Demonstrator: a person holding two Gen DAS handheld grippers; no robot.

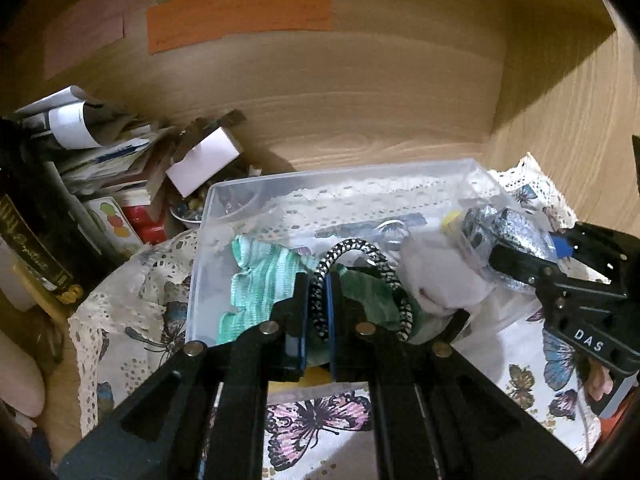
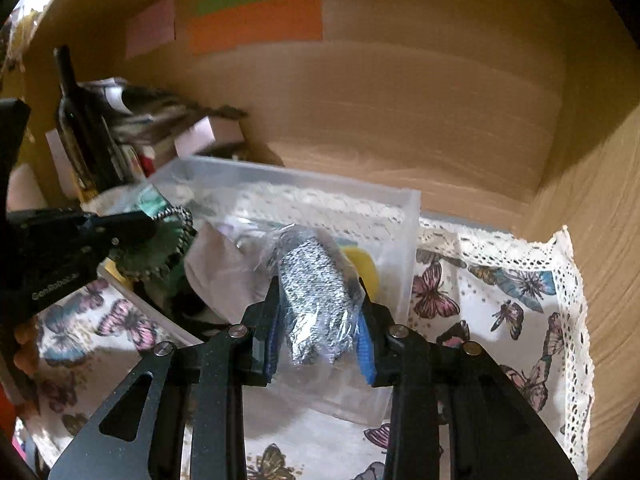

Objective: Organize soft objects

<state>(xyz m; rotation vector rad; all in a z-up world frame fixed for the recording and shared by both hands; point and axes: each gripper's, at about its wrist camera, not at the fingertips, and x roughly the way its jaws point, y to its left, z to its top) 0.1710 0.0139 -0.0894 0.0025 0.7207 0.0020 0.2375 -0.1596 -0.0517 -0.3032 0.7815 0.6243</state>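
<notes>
My left gripper (image 1: pixel 318 300) is shut on a black-and-white braided band (image 1: pixel 362 252), held over a clear plastic bin (image 1: pixel 320 180). A green knitted cloth (image 1: pixel 260 280) and white soft items (image 1: pixel 432 276) lie in the bin. My right gripper (image 2: pixel 320 312) is shut on a silver glittery soft piece wrapped in clear plastic (image 2: pixel 316 292), held over the bin's right part (image 2: pixel 408 240). The right gripper also shows in the left wrist view (image 1: pixel 516 260), and the left gripper in the right wrist view (image 2: pixel 148 224).
The bin stands on a butterfly-print cloth with lace edging (image 2: pixel 500 300) inside a wooden compartment (image 1: pixel 360 100). At back left are a dark bottle (image 2: pixel 76 120), stacked papers and small boxes (image 1: pixel 204 160). Coloured paper strips (image 1: pixel 240 12) are stuck on the back wall.
</notes>
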